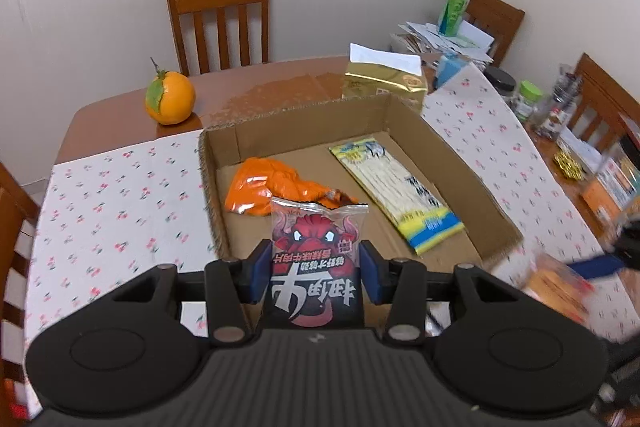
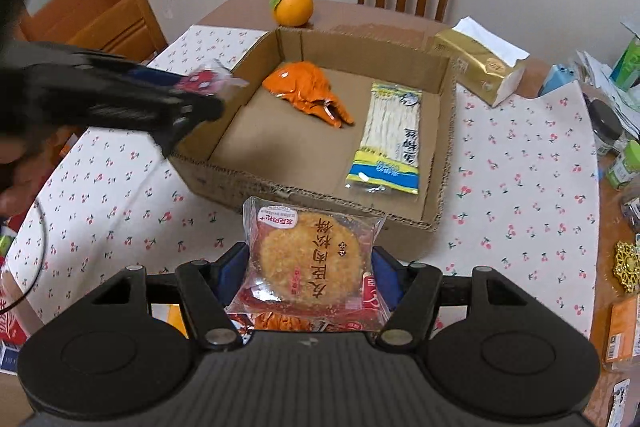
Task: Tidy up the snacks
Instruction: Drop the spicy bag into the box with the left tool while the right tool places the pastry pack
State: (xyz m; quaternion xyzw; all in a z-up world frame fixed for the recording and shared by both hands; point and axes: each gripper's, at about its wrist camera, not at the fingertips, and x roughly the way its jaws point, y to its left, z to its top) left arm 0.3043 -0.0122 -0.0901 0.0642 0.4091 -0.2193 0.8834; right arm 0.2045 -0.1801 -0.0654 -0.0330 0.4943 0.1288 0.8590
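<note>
A: What has the left gripper (image 1: 316,269) got?

B: Its blue pads are pressed against both sides of a red snack packet (image 1: 317,259) with a cartoon bull face. The packet stands upright at lower centre of the left wrist view, above the near edge of the cardboard box (image 1: 460,147).

A: And the right gripper (image 2: 310,273)?

B: It is clamped on a clear-wrapped round pastry (image 2: 310,255), low in the middle of the right wrist view, just in front of the box's near wall.

A: What lies inside the box?

B: Two things, apart from each other: a crumpled orange packet (image 2: 308,93) towards the upper left of the box floor, and a long yellow-and-blue packet (image 2: 390,141) lying flat along the right side.

A: Around the box?

B: It sits on a cherry-print cloth (image 1: 108,207). An orange fruit (image 1: 170,99) with a leaf stands on the bare table behind the box's left corner, and a gold tissue pack (image 2: 478,65) lies at upper right. The far right edge of the left wrist view is blurred; I think that is the other gripper with its pastry, but I cannot be sure.
</note>
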